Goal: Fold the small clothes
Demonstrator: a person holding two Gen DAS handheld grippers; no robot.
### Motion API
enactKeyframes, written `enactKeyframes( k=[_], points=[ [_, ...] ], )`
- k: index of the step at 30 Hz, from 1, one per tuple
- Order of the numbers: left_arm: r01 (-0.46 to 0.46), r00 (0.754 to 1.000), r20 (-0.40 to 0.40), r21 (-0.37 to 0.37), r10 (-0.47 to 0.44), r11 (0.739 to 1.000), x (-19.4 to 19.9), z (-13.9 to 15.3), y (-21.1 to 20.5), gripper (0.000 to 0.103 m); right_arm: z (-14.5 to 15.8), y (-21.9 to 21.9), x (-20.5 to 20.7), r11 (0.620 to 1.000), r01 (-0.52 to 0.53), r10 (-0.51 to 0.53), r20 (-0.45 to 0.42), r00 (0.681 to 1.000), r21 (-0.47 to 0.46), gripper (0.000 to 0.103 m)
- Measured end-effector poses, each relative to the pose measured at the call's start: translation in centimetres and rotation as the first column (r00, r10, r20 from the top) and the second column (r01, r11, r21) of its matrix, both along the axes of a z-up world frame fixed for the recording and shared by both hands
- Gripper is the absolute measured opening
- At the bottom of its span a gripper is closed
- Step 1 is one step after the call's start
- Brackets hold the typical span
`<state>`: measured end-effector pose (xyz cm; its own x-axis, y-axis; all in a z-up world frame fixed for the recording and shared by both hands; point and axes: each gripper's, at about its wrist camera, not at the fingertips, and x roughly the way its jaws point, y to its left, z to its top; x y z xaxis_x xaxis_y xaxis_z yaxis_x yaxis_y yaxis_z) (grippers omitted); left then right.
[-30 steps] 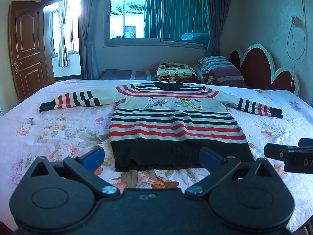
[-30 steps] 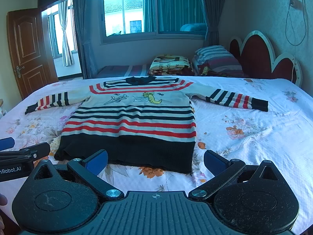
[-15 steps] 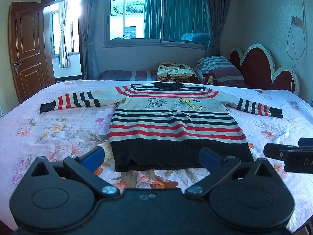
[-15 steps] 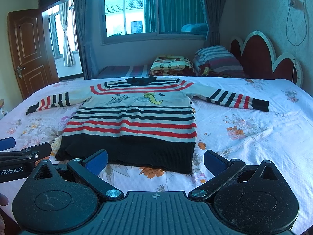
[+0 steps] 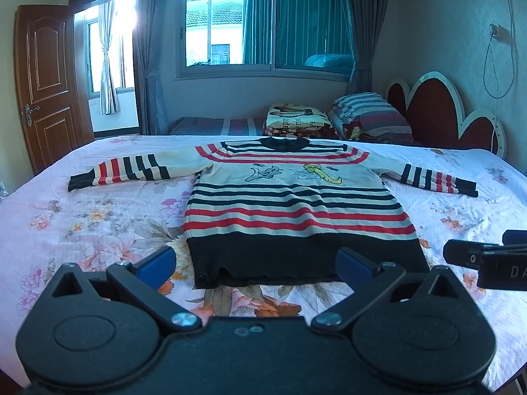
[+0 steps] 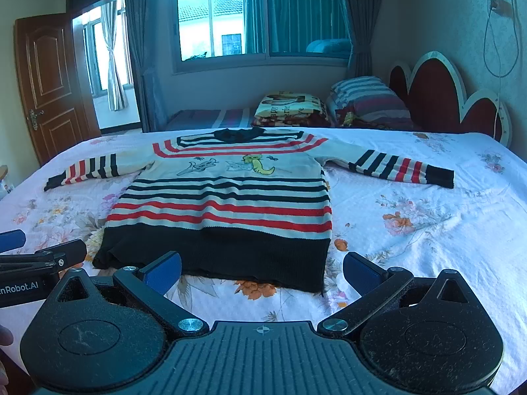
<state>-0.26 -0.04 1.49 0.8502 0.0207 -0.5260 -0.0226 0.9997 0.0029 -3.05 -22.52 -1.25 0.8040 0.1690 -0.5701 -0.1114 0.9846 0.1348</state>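
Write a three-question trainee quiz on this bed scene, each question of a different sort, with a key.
1. True or false: the striped sweater lies flat on the floral bedsheet with both sleeves spread out.
2. Multiple choice: the left gripper is A) shut on the hem, B) open and short of the hem, C) holding a sleeve.
3. Fill in: the band along the sweater's hem nearest the right gripper is coloured ____.

Key
1. True; nothing is folded yet.
2. B; its blue pads stand wide apart with no cloth between them.
3. Black.
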Motion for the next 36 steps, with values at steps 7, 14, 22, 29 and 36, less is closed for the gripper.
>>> enactKeyframes(
  k=[7,14,22,29,36],
  points=[
    [-0.004,1.0,-0.003,0.003,0.004,1.0,0.1,0.0,-0.1,0.102,-0.2,-0.5,0.0,1.0,0.007,-0.007,-0.001,1.0,0.01,0.103],
    [0.026,1.0,0.013,-0.119,-0.024,0.993,0.7,0.2,0.4,0.102,-0.5,-1.9,-0.2,0.998,0.043,-0.043,0.006,0.999,0.047,0.103],
    [0.079,0.997,0.003,-0.104,-0.079,0.991,4.1,-0.5,-1.1,0.102,-0.3,-6.2,1.8,0.976,0.189,-0.195,0.055,0.979,0.109,0.103],
    [0.087,0.996,0.006,-0.096,-0.087,0.992,10.1,-1.1,-2.1,0.102,-1.6,-12.1,7.7,0.942,0.284,-0.295,0.041,0.954,0.177,0.103],
    [0.051,0.998,-0.03,-0.085,-0.053,0.995,19.5,-2.4,-1.8,0.102,-3.6,-18.9,16.4,0.888,0.395,-0.412,0.024,0.911,0.235,0.077]
  ],
)
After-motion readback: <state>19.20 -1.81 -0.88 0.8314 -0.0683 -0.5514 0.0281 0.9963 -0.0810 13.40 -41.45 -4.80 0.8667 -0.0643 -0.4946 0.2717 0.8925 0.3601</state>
